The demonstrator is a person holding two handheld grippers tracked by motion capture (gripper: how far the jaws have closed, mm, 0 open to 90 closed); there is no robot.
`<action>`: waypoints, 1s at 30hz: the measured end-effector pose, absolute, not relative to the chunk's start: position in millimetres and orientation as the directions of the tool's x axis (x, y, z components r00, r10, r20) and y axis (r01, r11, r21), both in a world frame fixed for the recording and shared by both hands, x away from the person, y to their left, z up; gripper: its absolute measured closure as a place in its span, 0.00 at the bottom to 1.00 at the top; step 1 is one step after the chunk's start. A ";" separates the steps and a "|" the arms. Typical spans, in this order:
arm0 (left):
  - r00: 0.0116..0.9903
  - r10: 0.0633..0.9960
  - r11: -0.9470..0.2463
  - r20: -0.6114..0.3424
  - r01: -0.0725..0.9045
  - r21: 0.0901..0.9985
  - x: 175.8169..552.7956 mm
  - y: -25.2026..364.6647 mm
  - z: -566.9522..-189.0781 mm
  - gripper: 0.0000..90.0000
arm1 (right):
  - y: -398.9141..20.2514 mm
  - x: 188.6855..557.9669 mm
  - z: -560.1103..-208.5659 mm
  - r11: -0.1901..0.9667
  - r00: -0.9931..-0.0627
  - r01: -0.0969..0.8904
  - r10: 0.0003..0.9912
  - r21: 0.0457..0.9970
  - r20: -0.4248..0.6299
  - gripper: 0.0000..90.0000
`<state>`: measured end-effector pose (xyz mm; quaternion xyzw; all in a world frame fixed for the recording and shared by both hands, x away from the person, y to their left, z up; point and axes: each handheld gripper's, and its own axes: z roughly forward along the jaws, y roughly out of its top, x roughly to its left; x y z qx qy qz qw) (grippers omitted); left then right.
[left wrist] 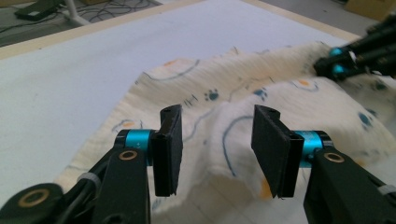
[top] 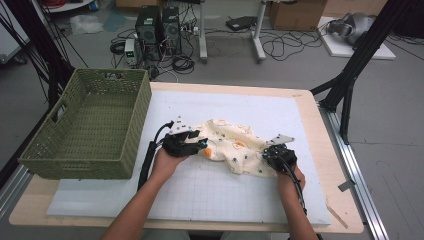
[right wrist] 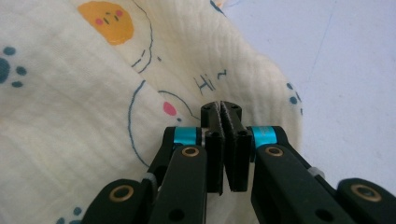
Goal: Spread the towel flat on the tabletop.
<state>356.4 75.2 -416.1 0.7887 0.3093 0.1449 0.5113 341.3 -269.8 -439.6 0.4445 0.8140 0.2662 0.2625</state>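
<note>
My right claw (right wrist: pixel 223 140) is clamped on the near right edge of the cream printed cloth (top: pixel 232 142) lying crumpled mid-worktop (top: pixel 310 150), pinning it, while my left claw (left wrist: pixel 219 140) hangs half open over its left fold, ready to take hold.

The green wicker basket (top: pixel 87 125) stands along the worktop's (top: pixel 320 130) left edge and walls that side off. A crumpled cream cloth (top: pixel 232 142) lies mid-worktop, between the left tool (top: pixel 192 142) and right tool (top: pixel 274 152). The white mat (top: pixel 220 195) lies bare along the near edge, far edge and right side.
</note>
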 end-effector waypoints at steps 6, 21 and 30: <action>0.820 0.570 -0.380 -0.049 0.316 0.869 345.8 76.5 -431.0 0.50 | -270.6 341.6 -439.7 0.452 -0.461 0.588 0.869 0.671 -0.182 0.96; 0.828 0.560 -0.413 -0.033 0.314 0.855 352.0 61.1 -437.3 0.94 | -253.5 324.9 -422.4 0.446 -0.599 0.431 0.792 0.784 -0.121 0.62; 0.813 0.567 -0.309 -0.134 0.361 0.880 359.4 70.7 -427.3 0.94 | -223.9 308.4 -408.1 0.449 -0.767 0.297 0.638 0.843 -0.070 0.66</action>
